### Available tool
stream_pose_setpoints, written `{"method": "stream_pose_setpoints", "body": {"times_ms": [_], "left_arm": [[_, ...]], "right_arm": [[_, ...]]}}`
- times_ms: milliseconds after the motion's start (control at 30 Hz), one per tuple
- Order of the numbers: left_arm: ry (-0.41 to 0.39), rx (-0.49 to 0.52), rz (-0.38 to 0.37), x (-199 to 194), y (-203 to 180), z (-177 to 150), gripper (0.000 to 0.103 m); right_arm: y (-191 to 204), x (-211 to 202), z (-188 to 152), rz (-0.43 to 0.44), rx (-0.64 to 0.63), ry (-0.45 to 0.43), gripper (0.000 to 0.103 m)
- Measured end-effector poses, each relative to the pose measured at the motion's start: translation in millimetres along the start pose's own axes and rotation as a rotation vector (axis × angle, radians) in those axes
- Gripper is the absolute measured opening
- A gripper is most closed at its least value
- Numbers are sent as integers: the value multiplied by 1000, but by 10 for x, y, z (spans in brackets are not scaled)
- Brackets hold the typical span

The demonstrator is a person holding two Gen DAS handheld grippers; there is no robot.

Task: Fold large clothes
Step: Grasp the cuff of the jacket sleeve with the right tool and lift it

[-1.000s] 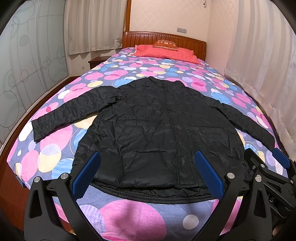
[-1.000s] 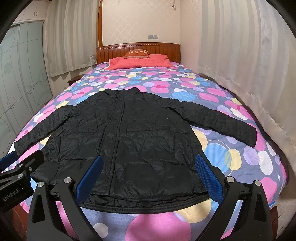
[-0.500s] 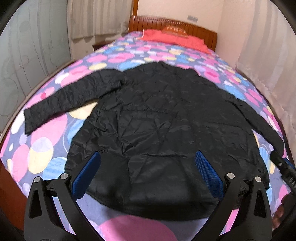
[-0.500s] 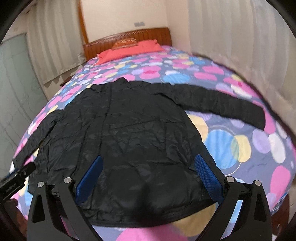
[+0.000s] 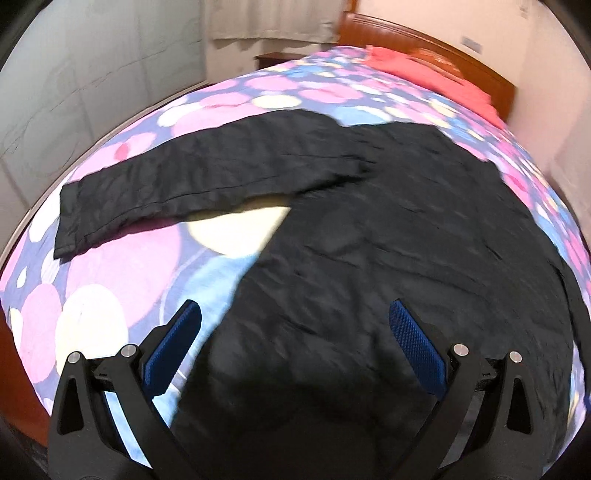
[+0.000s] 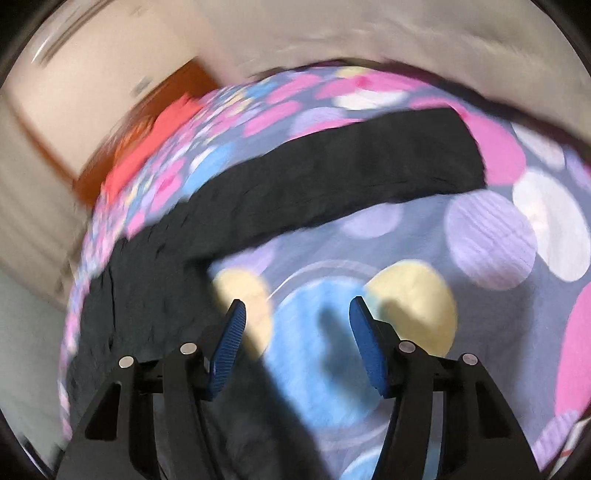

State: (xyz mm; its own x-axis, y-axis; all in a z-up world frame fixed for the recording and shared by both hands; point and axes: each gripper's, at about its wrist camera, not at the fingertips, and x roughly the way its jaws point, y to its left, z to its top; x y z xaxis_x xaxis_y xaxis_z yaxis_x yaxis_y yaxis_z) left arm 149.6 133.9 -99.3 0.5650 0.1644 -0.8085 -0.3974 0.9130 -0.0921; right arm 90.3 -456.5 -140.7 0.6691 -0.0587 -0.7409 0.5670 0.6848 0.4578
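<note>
We see a bed covered by a bedspread point(image 5: 122, 266) printed with pink, white, yellow and blue circles on a purple ground. At its far end lies a red pillow point(image 5: 424, 75) against a wooden headboard point(image 5: 436, 40). Far left of the bed stands a dark wooden nightstand point(image 5: 277, 59) under pale curtains point(image 5: 266, 18). Pale walls close in on both sides.

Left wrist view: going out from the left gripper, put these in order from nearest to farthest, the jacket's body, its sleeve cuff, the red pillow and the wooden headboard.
From the left gripper:
1. Jacket's body, right under the fingers.
2. Sleeve cuff, out to the left.
3. Red pillow, at the bed's far end.
4. Wooden headboard, just behind the pillow.
</note>
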Motion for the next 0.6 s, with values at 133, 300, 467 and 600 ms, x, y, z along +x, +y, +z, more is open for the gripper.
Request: {"method": "stream_pose_setpoints", "body": {"times_ms": [133, 300, 467, 600], "left_arm": [[2, -86, 29, 106, 178, 77, 101], [30, -138, 74, 230, 275, 57, 101], [49, -140, 134, 306, 312, -23, 101], [62, -136, 159, 366, 336, -91, 101]], "right_arm": [[-407, 94, 249, 9, 144, -48, 59], [-731, 258, 440, 2, 253, -91, 59], [-890, 358, 574, 39, 319, -157, 59], [-1021, 396, 661, 64, 384, -222, 61]]}}
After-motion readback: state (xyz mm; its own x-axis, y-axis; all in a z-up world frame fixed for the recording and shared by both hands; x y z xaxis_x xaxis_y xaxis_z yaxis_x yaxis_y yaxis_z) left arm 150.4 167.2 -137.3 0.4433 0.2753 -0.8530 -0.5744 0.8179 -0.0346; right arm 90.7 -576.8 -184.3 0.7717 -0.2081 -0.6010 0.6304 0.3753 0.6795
